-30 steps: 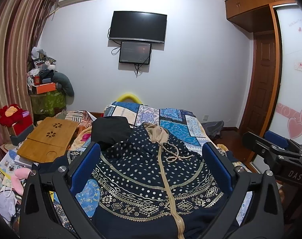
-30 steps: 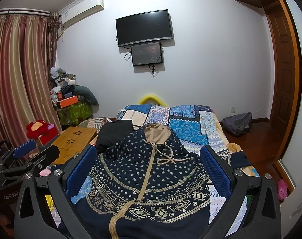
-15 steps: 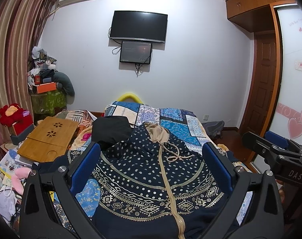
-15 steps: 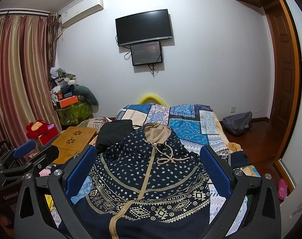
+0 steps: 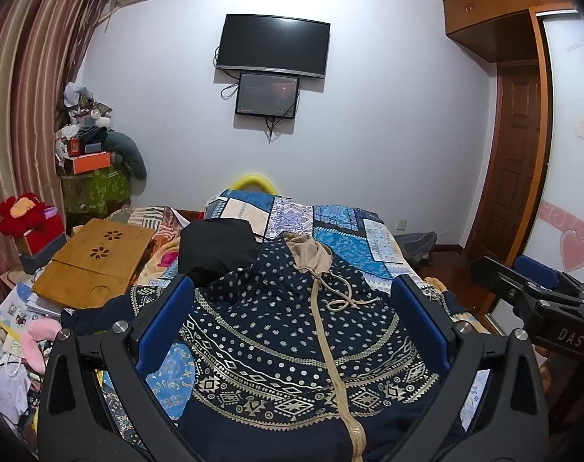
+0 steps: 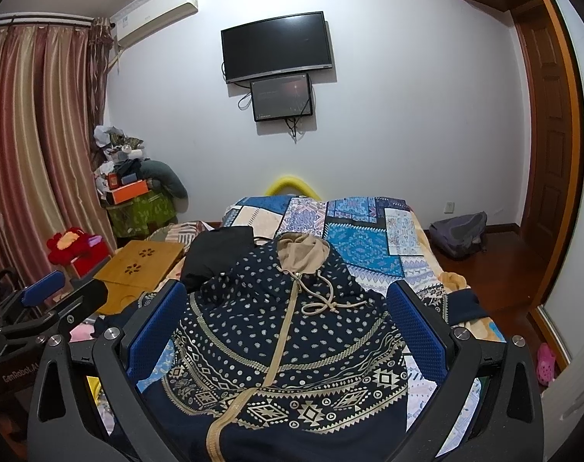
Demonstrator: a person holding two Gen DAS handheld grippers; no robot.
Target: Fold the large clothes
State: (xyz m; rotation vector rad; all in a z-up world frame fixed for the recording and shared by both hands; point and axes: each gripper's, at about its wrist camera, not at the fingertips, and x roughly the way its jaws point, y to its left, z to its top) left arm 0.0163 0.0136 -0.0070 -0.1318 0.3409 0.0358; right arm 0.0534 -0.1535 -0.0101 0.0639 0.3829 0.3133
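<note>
One navy patterned hoodie (image 5: 292,346) spread on one bed (image 5: 345,238). One black garment (image 5: 215,246) beside the hood. Two grippers: left gripper (image 5: 292,315), right gripper (image 6: 288,319), each with two blue-padded fingers, jaws wide apart. Two wall screens: one large television (image 5: 272,46), one smaller screen (image 5: 266,94) beneath. One bamboo lap tray (image 5: 95,261). One air conditioner (image 6: 157,15). One grey backpack (image 6: 459,233).

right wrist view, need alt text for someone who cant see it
A navy patterned hoodie lies spread, zipped up, on a bed, framed by the open right gripper. A black garment lies beside its tan hood. The left gripper shows at the left edge; a TV hangs on the far wall.
</note>
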